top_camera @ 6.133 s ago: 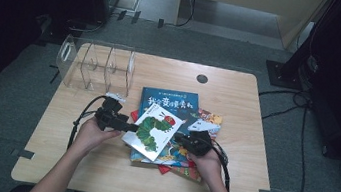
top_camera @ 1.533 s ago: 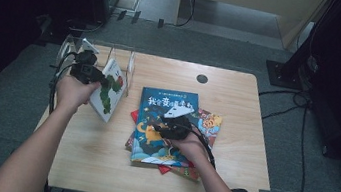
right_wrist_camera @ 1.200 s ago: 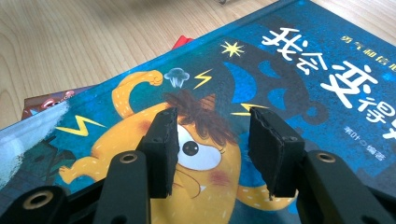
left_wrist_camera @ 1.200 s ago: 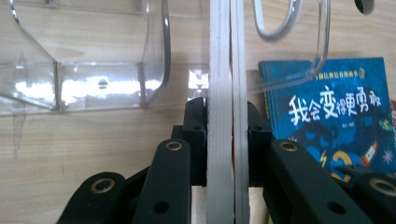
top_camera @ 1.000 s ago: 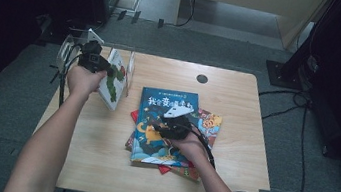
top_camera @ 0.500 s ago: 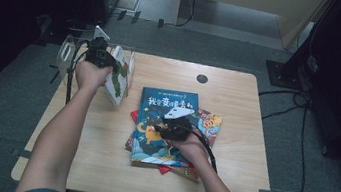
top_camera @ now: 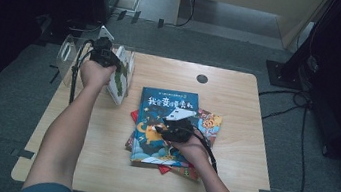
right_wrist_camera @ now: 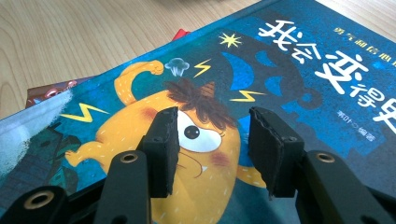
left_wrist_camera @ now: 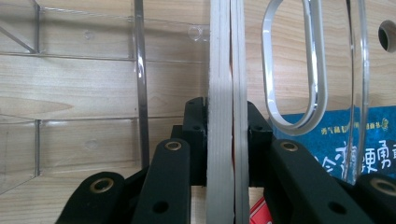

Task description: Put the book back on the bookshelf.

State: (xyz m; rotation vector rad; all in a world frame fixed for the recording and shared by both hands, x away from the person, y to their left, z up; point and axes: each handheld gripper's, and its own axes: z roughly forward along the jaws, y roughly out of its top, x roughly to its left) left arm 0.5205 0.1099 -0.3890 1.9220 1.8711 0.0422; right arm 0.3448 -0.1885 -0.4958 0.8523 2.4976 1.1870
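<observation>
A: Where is the book now?

B: The thin white picture book with the green drawing [top_camera: 120, 75] stands on edge at about ten o'clock on the pale wooden desk [top_camera: 238, 105], at the clear plastic divider rack [top_camera: 66, 56]. The left gripper [top_camera: 108, 59] has its jaws pressed on the book. In the left gripper view the book's white edge [left_wrist_camera: 226, 93] runs straight up between the two jaws, and the clear walls of the rack [left_wrist_camera: 139, 79] stand on both sides of it.

A: And the other hand?

B: The right gripper [top_camera: 176, 127] rests over the blue hardcover book with the orange monster [top_camera: 166, 113], which lies on top of the stack of books near the centre of the desk. Its jaws are about half open and hold nothing; the cover [right_wrist_camera: 289, 60] is seen between the two pads.

A: How should the step be done well?

B: I think the book must stay upright and parallel to the dividers, so its lower edge enters one slot and does not ride on a wall. It should go down slowly until it touches the base of the rack, and only then the jaws should let go. If it is released when tilted, it may fall against the thin plastic and push the rack.
</observation>
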